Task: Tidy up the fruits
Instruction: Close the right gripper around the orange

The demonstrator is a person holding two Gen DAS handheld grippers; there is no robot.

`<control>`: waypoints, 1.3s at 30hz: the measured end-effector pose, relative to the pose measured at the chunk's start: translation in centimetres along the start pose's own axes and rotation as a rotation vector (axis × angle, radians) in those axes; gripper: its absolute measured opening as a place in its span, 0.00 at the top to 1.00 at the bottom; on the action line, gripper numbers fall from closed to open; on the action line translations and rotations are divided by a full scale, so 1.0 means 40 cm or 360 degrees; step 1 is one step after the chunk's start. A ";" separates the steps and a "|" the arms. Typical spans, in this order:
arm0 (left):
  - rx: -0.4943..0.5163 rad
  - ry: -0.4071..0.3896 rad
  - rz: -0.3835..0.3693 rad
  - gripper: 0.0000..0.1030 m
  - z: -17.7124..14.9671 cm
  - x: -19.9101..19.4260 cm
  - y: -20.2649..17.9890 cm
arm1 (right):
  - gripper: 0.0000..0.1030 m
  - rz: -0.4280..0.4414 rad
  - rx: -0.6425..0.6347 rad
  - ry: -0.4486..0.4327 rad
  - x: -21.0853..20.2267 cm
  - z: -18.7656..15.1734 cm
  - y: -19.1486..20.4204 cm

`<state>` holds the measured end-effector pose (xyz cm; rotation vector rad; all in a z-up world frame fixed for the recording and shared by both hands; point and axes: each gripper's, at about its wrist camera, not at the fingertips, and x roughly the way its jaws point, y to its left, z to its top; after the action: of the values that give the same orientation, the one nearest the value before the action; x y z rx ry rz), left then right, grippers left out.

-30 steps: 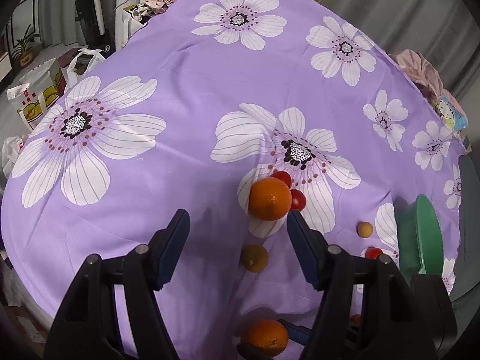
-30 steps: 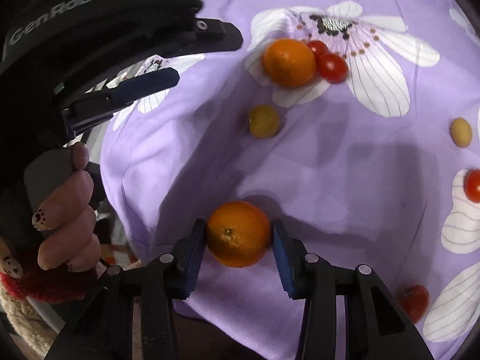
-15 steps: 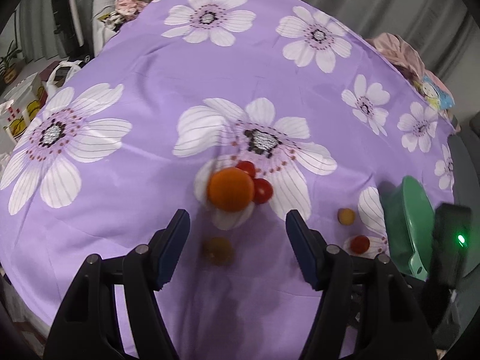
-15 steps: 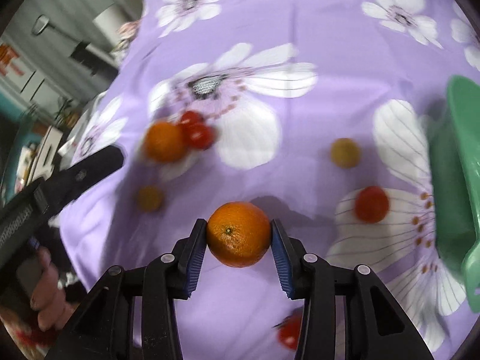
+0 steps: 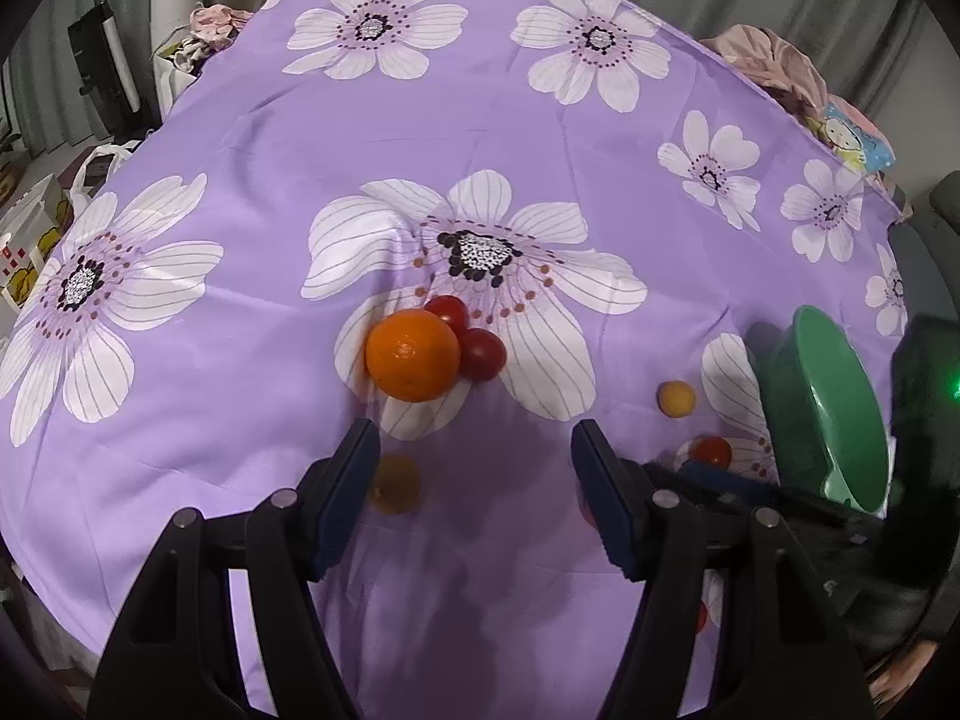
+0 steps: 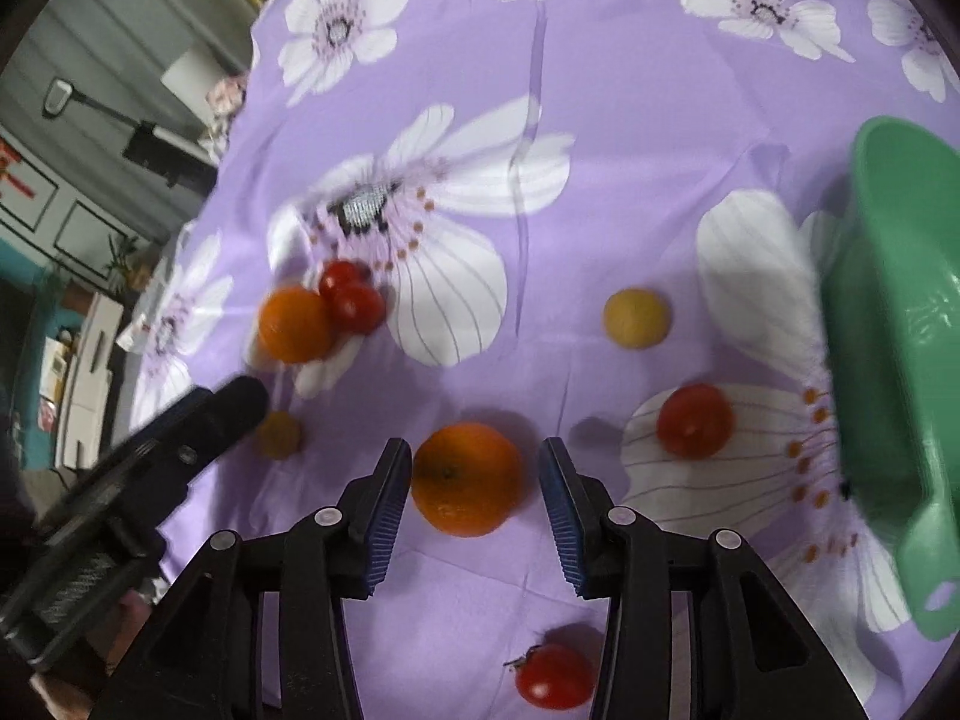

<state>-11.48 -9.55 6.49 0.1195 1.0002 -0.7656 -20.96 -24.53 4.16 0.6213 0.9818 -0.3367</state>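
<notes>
From the left wrist view, we look down on a purple flowered tablecloth (image 5: 252,138). Our left gripper (image 5: 474,444) hangs released above it, jaws wide and nothing between them. Just ahead of the fingertips sits a big orange (image 5: 413,355), touching two red tomatoes (image 5: 480,353) behind it. We judge the orange firm, round and fairly heavy, likely to roll on the loose cloth, so we would take it across its widest middle. The tomatoes look glossy and thin-skinned; we expect them to bruise or slip under a hard squeeze. A small yellow fruit (image 5: 393,483) lies beside the left finger, another (image 5: 677,399) sits near the green bowl (image 5: 840,414), and a further tomato (image 5: 711,452) lies between that fruit and the right-hand tool.

From the right wrist view, our right gripper (image 6: 474,480) has a second orange (image 6: 467,478) between its jaws, which are opening. The left pad looks to touch the peel; a gap shows on the right, so we cannot tell whether it is truly gripped. Its skin is bright, pebbled, with a small dark navel facing us. The bowl's rim (image 6: 888,276) stands at the right edge, well apart from this orange. A tomato (image 6: 695,420) lies between them, a stemmed tomato (image 6: 552,675) lies nearer us, and a yellow fruit (image 6: 636,318) sits farther off. The bowl looks like light, stiff plastic that may slide if bumped.
</notes>
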 end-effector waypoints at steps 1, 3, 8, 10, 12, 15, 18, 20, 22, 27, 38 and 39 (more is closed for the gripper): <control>0.0009 0.0006 -0.0006 0.36 -0.001 0.000 -0.003 | 0.55 0.0008 0.0013 -0.0015 -0.009 0.001 -0.009; 0.0027 0.0024 -0.0018 0.36 -0.004 0.003 -0.011 | 0.55 0.0028 0.0061 -0.0066 -0.025 0.008 -0.027; 0.0084 0.0088 -0.0118 0.36 -0.016 0.014 -0.044 | 0.55 0.0109 0.0176 -0.0110 -0.040 0.020 -0.064; 0.0116 0.0121 -0.0154 0.36 -0.023 0.023 -0.061 | 0.55 0.0140 0.0190 -0.0090 -0.032 0.022 -0.066; 0.0141 0.0158 -0.0179 0.36 -0.031 0.035 -0.078 | 0.55 0.0175 0.0194 -0.0068 -0.022 0.021 -0.065; 0.0186 0.0212 -0.0211 0.36 -0.046 0.055 -0.104 | 0.55 0.0223 0.0205 -0.0030 -0.018 0.018 -0.066; 0.0228 0.0238 -0.0239 0.37 -0.056 0.067 -0.127 | 0.55 0.0240 0.0230 0.0024 0.003 0.016 -0.069; 0.0238 0.0268 -0.0272 0.38 -0.061 0.077 -0.137 | 0.55 0.0246 0.0250 0.0052 0.014 0.015 -0.072; 0.0243 0.0285 -0.0277 0.40 -0.064 0.083 -0.142 | 0.55 0.0251 0.0255 0.0077 0.023 0.013 -0.073; 0.0225 0.0321 -0.0280 0.43 -0.068 0.101 -0.141 | 0.55 0.0258 0.0234 0.0118 0.040 0.008 -0.063; 0.0198 0.0357 -0.0301 0.48 -0.074 0.116 -0.143 | 0.54 0.0234 0.0216 0.0178 0.067 0.002 -0.061; 0.0193 0.0362 -0.0310 0.49 -0.075 0.118 -0.142 | 0.54 0.0232 0.0212 0.0180 0.068 0.001 -0.061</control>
<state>-15.74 -14.95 2.45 0.2200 1.1928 -1.0072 -20.78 -26.43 1.05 0.8362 1.0213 -0.2410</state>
